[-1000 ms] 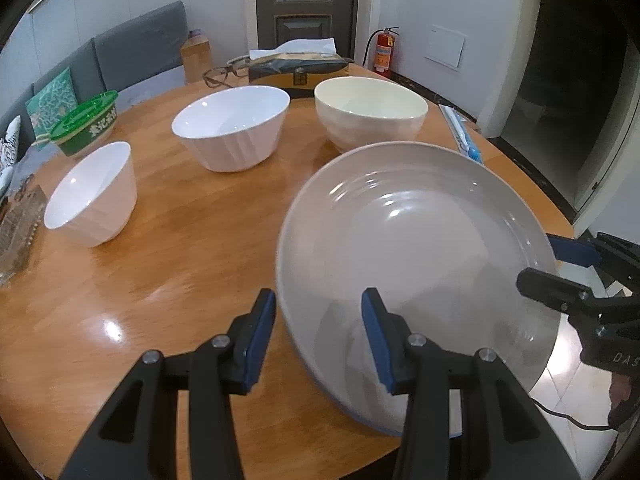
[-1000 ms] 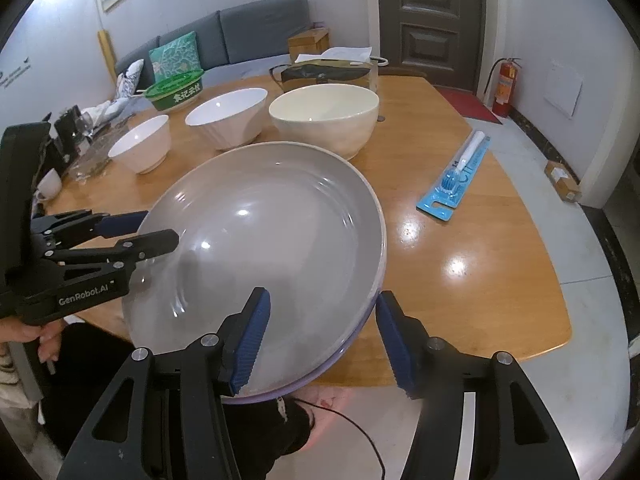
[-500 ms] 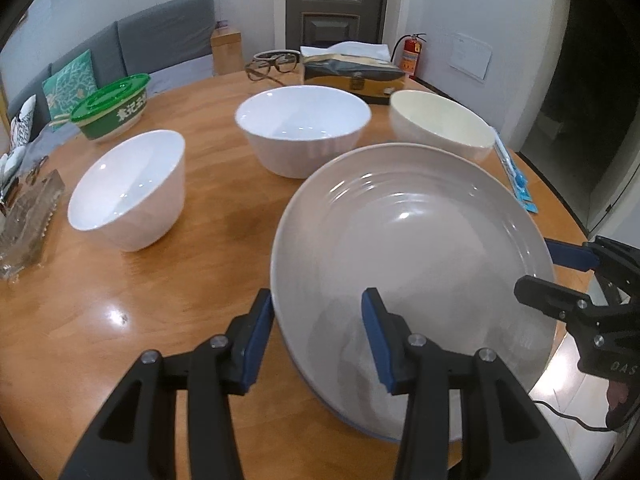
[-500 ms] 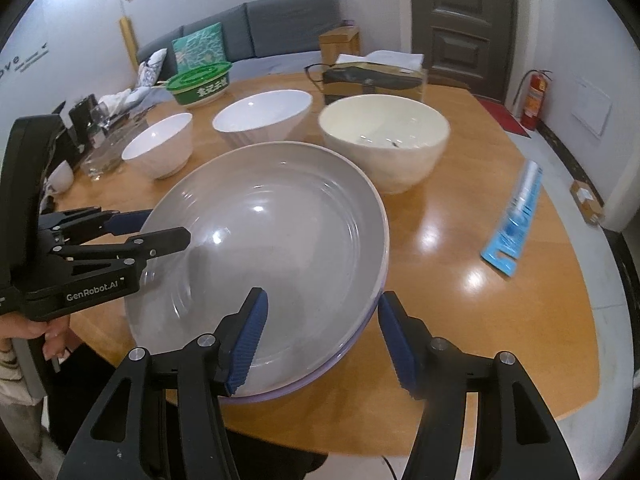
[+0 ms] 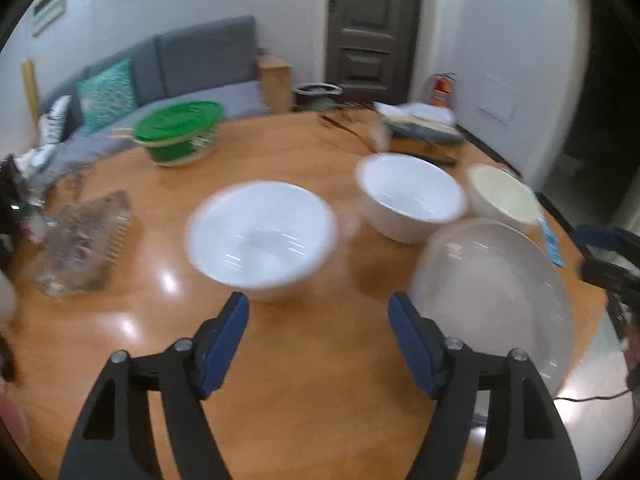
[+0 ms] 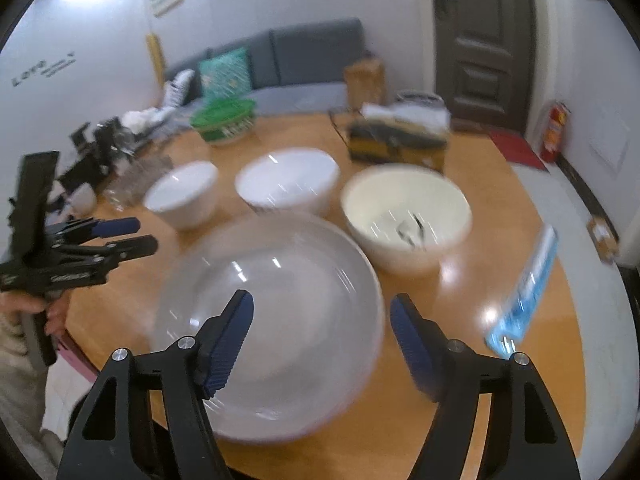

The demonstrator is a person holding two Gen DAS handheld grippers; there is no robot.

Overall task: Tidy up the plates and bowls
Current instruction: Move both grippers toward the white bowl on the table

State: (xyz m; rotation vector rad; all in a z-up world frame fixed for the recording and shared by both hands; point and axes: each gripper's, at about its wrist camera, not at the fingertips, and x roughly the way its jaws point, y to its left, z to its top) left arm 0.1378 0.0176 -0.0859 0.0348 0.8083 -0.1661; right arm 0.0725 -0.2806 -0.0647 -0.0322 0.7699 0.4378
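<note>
Left gripper: jaws opening, nothing between the pads; bare bench below.
Right gripper: jaws opening, spread above the near rim of the grey plate; pads not pressing it.
Grey plate: flat on the bench at its near edge, just right of the left gripper.
Small white bowl: just ahead of the left gripper.
Second white bowl: behind the plate, in the middle of the row.
Cream bowl: right end of the row, beside the plate.
Blue packet: right of the plate.
Green container: far side.
Tissue box: far side, behind the bowls.
</note>
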